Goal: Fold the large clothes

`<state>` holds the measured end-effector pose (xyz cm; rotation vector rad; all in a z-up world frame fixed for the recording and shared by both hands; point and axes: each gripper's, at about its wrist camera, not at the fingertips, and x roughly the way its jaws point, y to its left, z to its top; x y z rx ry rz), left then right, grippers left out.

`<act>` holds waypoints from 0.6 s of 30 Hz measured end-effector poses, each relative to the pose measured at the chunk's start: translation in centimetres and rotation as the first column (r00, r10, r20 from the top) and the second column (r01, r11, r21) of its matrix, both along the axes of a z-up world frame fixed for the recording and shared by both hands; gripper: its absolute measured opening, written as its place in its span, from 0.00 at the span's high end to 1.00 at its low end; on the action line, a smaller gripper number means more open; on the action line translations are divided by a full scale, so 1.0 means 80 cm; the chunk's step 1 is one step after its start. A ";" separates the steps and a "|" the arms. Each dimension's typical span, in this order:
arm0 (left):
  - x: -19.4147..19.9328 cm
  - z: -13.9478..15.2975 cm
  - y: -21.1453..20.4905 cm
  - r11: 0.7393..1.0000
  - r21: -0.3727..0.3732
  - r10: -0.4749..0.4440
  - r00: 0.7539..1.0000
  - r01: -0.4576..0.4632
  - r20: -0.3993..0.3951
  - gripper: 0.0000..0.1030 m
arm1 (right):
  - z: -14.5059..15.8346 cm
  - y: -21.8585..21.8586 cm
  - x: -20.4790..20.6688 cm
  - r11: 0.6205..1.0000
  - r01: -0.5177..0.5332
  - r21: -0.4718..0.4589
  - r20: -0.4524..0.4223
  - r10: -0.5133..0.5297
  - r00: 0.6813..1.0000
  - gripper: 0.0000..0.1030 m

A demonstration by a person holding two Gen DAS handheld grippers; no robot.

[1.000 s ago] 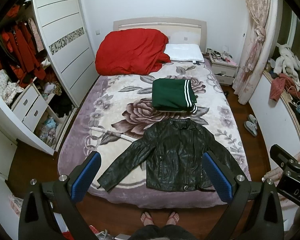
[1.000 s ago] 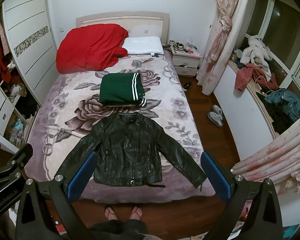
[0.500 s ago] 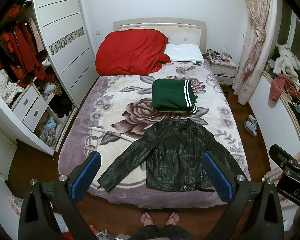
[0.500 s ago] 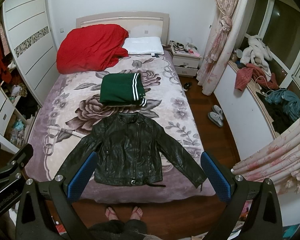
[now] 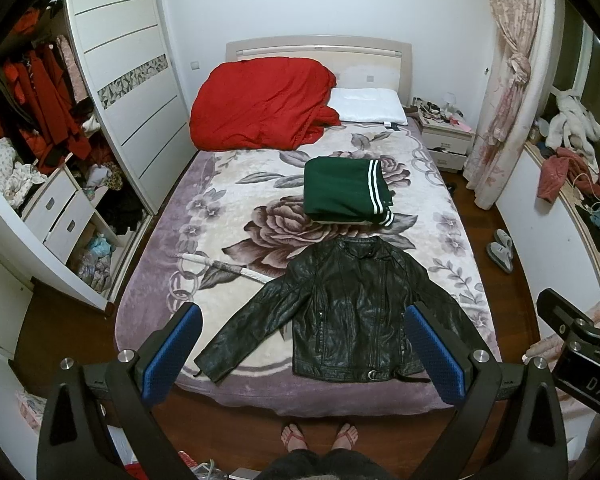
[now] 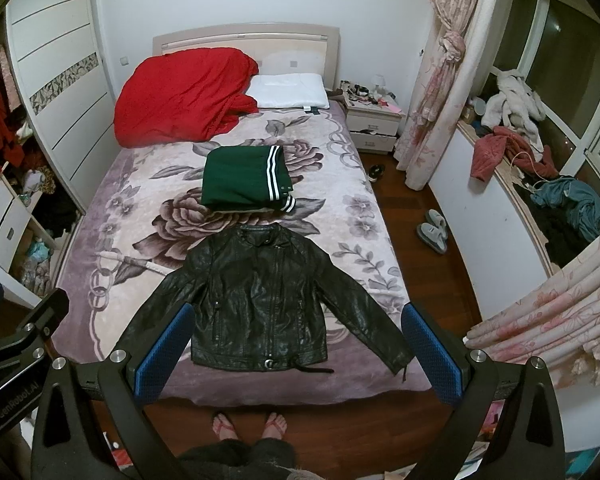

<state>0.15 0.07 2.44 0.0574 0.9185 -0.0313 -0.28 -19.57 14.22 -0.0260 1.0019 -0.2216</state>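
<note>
A black leather jacket [image 5: 352, 312] lies flat, front up, sleeves spread, at the foot of the bed [image 5: 220, 216]; it also shows in the right wrist view [image 6: 260, 300]. A folded green garment with white stripes [image 5: 346, 192] lies beyond its collar, also in the right wrist view [image 6: 244, 182]. My left gripper [image 5: 300, 350] is open and empty, held high above the bed's foot. My right gripper [image 6: 296, 346] is open and empty at the same height.
A red duvet [image 5: 260, 108] and a white pillow [image 5: 366, 106] lie at the headboard. An open wardrobe [image 5: 40, 140] stands left, a nightstand [image 5: 446, 136] and curtain right. Slippers [image 6: 432, 232] lie on the wood floor. My feet [image 5: 320, 436] are at the bed's foot.
</note>
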 end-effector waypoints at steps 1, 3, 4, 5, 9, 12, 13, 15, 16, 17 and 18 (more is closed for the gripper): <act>-0.001 -0.001 0.000 1.000 0.003 -0.001 1.000 0.001 0.000 0.00 | -0.002 0.001 0.000 1.000 -0.001 -0.002 0.000 0.001 1.000 0.00; -0.001 0.000 0.000 1.000 0.003 -0.003 1.000 0.003 0.001 0.00 | -0.002 0.000 -0.001 1.000 0.001 0.001 0.001 -0.001 1.000 0.00; -0.001 -0.001 0.000 1.000 0.002 -0.003 1.000 0.003 0.002 0.00 | -0.002 0.001 -0.001 1.000 0.001 0.001 0.001 -0.001 1.000 0.00; -0.001 -0.001 0.000 1.000 0.003 -0.001 1.000 0.001 0.002 0.00 | 0.002 0.002 0.000 1.000 0.002 0.001 0.000 -0.002 1.000 0.00; 0.005 -0.003 -0.003 1.000 -0.006 -0.006 1.000 0.006 -0.004 0.00 | -0.001 0.001 -0.001 1.000 0.003 0.005 -0.002 -0.003 1.000 0.00; 0.026 -0.011 -0.006 1.000 0.008 -0.005 1.000 0.005 0.009 0.00 | -0.009 0.001 0.013 0.999 0.024 0.037 -0.021 -0.023 1.000 0.00; 0.038 -0.018 -0.008 1.000 0.020 -0.002 1.000 0.002 0.019 0.00 | -0.017 -0.006 0.019 0.997 0.037 0.070 -0.031 -0.035 0.999 0.00; 0.063 -0.039 -0.014 0.999 0.053 -0.005 0.999 0.002 0.045 0.00 | -0.059 -0.023 0.039 0.987 0.072 0.143 -0.036 -0.068 0.997 0.00; 0.076 -0.056 -0.018 0.997 0.081 -0.006 0.998 0.001 0.055 0.00 | -0.080 -0.038 0.046 0.980 0.106 0.166 -0.040 -0.101 0.994 0.00; 0.085 -0.071 -0.020 0.994 0.106 -0.005 0.998 -0.002 0.059 0.00 | -0.105 -0.056 0.053 0.971 0.159 0.177 -0.057 -0.151 0.987 0.00; 0.099 -0.092 -0.028 0.991 0.135 -0.003 0.998 -0.006 0.064 0.00 | -0.133 -0.078 0.058 0.958 0.220 0.186 -0.080 -0.209 0.975 0.00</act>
